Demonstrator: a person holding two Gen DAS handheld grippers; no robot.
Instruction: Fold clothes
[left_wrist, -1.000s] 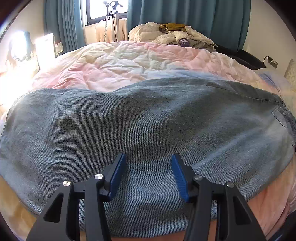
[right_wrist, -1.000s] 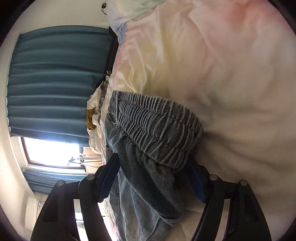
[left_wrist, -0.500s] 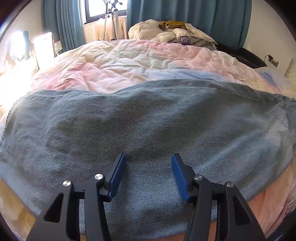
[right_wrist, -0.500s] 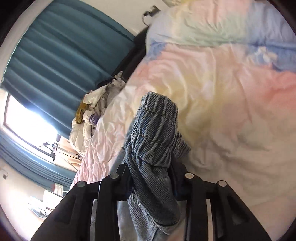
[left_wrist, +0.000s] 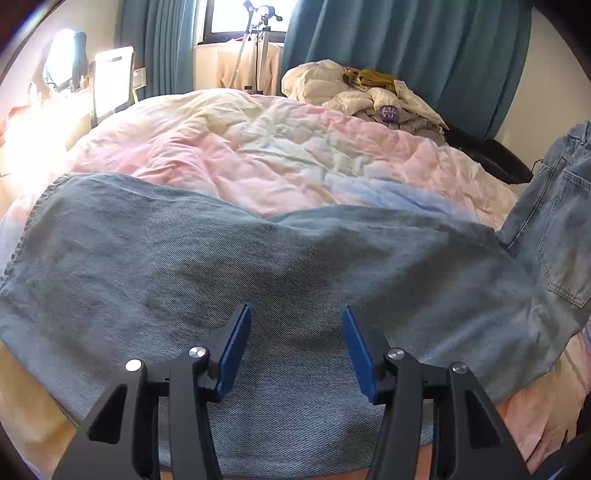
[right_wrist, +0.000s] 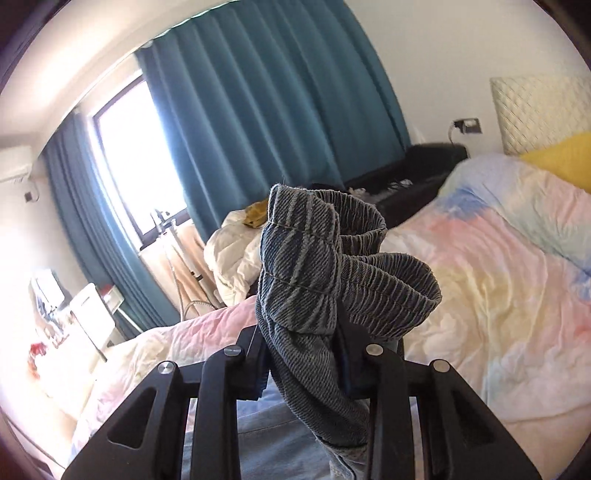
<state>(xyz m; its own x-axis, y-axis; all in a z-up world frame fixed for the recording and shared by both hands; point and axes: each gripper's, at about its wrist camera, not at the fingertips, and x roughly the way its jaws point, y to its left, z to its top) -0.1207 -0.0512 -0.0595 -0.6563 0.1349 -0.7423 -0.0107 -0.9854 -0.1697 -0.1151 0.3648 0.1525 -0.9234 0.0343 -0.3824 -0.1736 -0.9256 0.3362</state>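
The left gripper (left_wrist: 293, 343) points down at an angle over the jeans (left_wrist: 258, 280), which lie spread across the near part of the bed (left_wrist: 295, 155). Its blue-padded fingers (left_wrist: 234, 347) stand apart with nothing between them, just above the denim; whether they touch it I cannot tell.

The right gripper (right_wrist: 303, 354) is raised and points almost level across the room, toward the curtain (right_wrist: 277, 92) and window (right_wrist: 136, 155). Its fingers (right_wrist: 255, 369) pinch the gathered waistband (right_wrist: 317, 266) of the jeans and are closing a little more on it. The elastic band bunches above the fingers in a curled fold, and the rest of the cloth hangs down between the black arms toward the bed.

In the left view the waist end of the jeans, with a back pocket (left_wrist: 565, 240), stands lifted at the right edge, while the legs lie flat.

Compared with a second ago, the right gripper has rolled from a sideways tilt to nearly upright and has risen well above the quilt; then the waistband sat loosely between wide fingers, now it is clamped. The left gripper has drawn back and up slightly, with the same spread, so more of the bed and the pile of bedding (left_wrist: 354, 96) behind shows. The waist end, flat on the bed before, is now in the air.
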